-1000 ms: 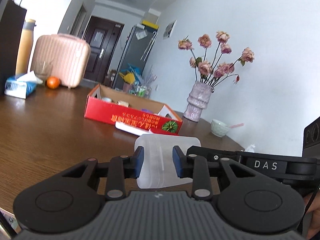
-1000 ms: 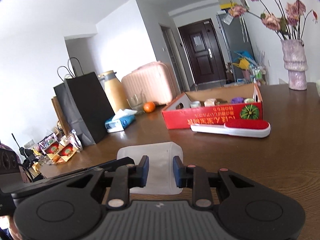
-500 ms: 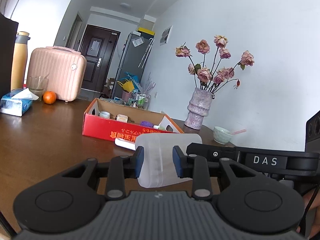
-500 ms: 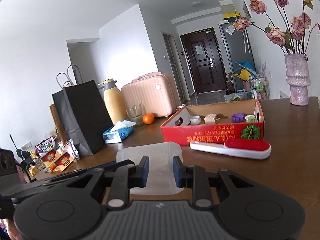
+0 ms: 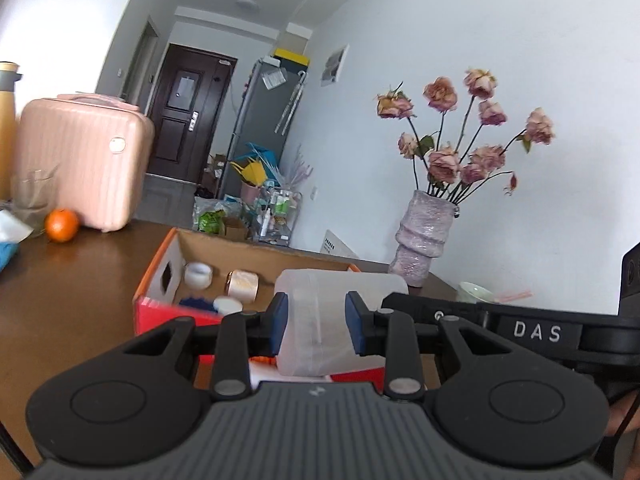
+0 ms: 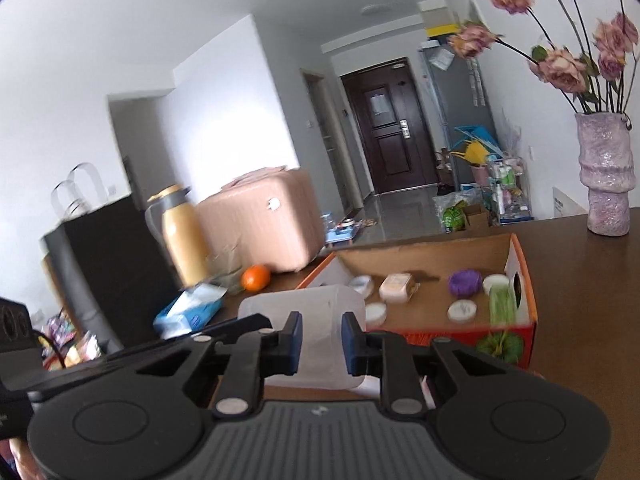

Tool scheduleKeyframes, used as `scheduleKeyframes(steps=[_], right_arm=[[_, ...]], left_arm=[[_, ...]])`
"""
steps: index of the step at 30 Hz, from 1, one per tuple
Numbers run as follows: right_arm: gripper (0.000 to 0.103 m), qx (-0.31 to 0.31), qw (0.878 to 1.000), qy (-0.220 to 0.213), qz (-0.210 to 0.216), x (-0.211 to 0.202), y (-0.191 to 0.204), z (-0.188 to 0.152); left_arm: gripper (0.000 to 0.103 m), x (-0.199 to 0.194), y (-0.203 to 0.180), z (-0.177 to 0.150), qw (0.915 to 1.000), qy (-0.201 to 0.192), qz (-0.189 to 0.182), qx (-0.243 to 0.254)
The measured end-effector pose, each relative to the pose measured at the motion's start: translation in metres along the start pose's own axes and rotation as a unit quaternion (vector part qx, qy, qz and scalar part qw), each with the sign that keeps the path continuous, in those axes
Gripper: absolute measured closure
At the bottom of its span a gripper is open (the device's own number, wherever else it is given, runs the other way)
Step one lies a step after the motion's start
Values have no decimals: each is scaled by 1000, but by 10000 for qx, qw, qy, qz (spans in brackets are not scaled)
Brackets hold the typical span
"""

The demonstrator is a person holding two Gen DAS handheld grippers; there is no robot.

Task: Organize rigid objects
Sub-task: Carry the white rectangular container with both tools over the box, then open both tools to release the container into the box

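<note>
From the left wrist, our left gripper [image 5: 314, 326] clamps the translucent plastic container [image 5: 340, 300] over the red cardboard box [image 5: 160, 308].

From the right wrist, our right gripper [image 6: 320, 344] pinches its other end [image 6: 304, 304]; next we judge: lower it inside, clear of the small items.

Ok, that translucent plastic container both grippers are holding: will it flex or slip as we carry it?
The translucent container looks thin-walled and empty, so probably light. Its walls may bow under the left gripper and right gripper. Smooth plastic could slip if either loosens.
</note>
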State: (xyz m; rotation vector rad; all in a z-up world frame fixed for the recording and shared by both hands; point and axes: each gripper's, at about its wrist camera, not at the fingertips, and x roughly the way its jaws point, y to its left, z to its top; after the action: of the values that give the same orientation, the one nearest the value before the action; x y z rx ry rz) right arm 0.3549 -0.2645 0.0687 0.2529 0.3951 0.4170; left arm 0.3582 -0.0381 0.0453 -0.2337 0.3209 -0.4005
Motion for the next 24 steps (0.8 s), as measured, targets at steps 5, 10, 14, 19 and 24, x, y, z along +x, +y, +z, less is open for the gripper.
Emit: scheduleKeyframes(steps=[5,10,14,19,24], right_arm=[[83,168,9996,58,-216,63,-34,26],[83,613,9961,475,-426,135,-76,41],[83,810,9896,1020,-608,181,-99,29],[84,64,9848,1203,-1254,207,-89,14],[84,-313,9842,1120,-1336,198,-81,11]], left_arm=[[72,83,21,28,9993,322,61,-171],[72,165,49,33,9948,917,135,-413],[73,202,65,13,9902,1303,339,-364],[74,215,70,-5,9854,1595,563,-194],[74,189,69,-5,9864,1484,706,-53]])
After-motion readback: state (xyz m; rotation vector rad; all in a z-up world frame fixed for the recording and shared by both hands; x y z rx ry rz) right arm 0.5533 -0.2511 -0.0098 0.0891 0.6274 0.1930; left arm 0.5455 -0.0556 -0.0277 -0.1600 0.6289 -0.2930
